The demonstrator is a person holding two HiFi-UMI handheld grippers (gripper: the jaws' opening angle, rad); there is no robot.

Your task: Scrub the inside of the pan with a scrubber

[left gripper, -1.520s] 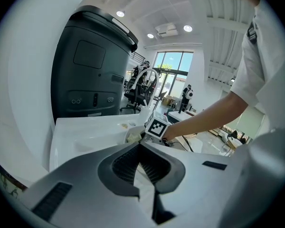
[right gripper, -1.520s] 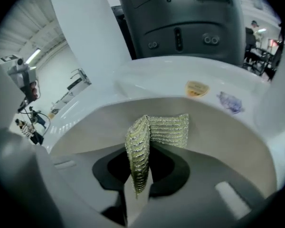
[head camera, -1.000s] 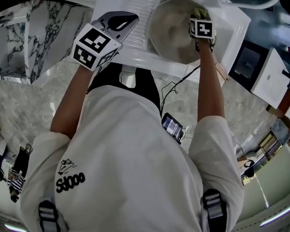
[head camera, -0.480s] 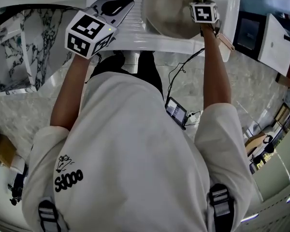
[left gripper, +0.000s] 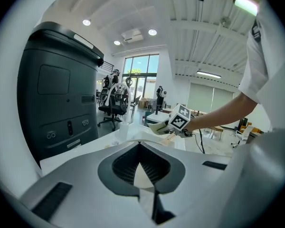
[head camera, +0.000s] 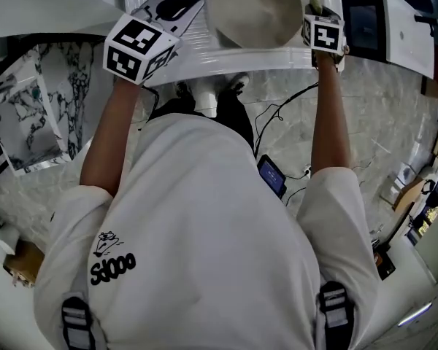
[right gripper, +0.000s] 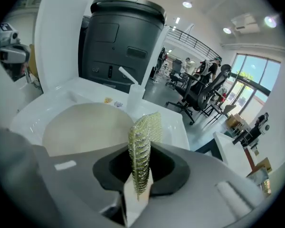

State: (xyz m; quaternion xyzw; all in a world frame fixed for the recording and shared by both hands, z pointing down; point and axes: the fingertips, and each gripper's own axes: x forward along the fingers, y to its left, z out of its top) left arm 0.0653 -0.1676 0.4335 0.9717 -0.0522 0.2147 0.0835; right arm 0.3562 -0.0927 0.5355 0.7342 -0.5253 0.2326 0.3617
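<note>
Yellow-green scrubber (right gripper: 141,148) clamped in right tongs (right gripper: 138,188), beside pan (right gripper: 83,127).

Cream pan (head camera: 254,9); yellow-green netted scrubber (right gripper: 141,146); white sink (head camera: 204,53); dark grey bin (right gripper: 118,42).

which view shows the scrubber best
The right gripper view: the scrubber fills the centre, pinched edge-on between the jaws, mesh clear. The head view shows only a sliver above the marker cube; the left gripper view shows it small and far off.
</note>
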